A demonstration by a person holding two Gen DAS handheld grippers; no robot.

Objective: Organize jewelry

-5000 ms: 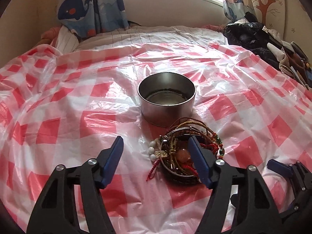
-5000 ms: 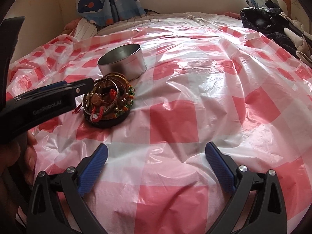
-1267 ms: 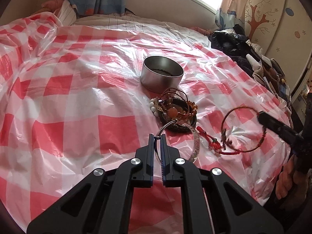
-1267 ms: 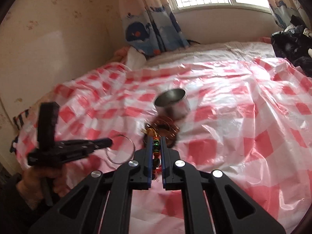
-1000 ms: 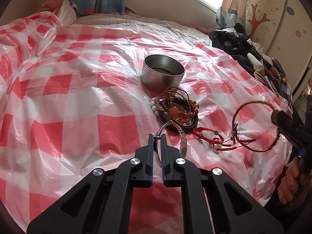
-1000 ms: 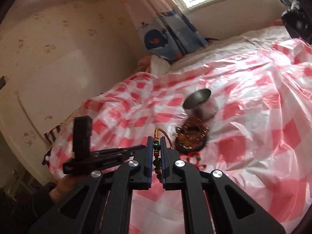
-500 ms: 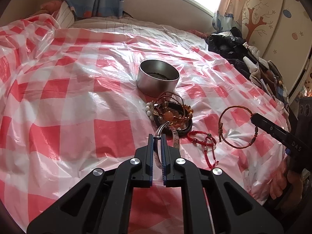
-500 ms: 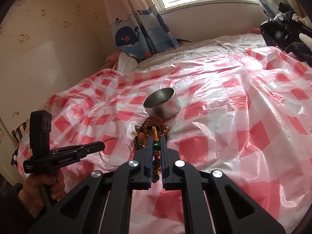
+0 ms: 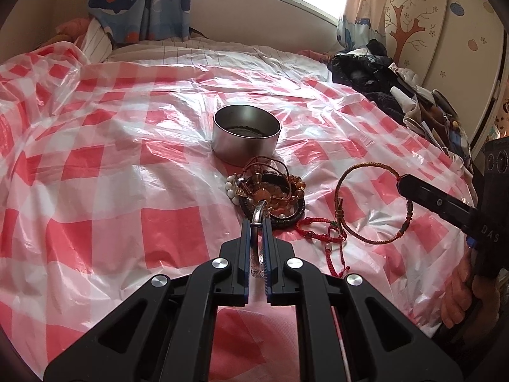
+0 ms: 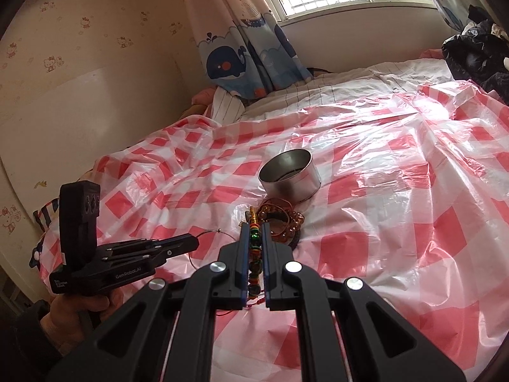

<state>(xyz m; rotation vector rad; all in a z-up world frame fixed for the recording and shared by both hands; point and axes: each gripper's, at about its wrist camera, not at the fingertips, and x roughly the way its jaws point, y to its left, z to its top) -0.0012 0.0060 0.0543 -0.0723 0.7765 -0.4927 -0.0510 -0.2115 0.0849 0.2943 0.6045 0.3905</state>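
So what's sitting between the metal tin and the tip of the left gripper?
In the left wrist view, the jewelry pile on its dark lid lies between the metal tin and the left gripper.

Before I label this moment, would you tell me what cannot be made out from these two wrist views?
- Metal tin: both views show only a dark patch inside; its wall hides the bottom.
- Silver bangle: left wrist view, mostly hidden between the left gripper fingers.
- Beaded bracelet: right wrist view, mostly covered by the right gripper.
- Jewelry pile: pieces too tangled to count.
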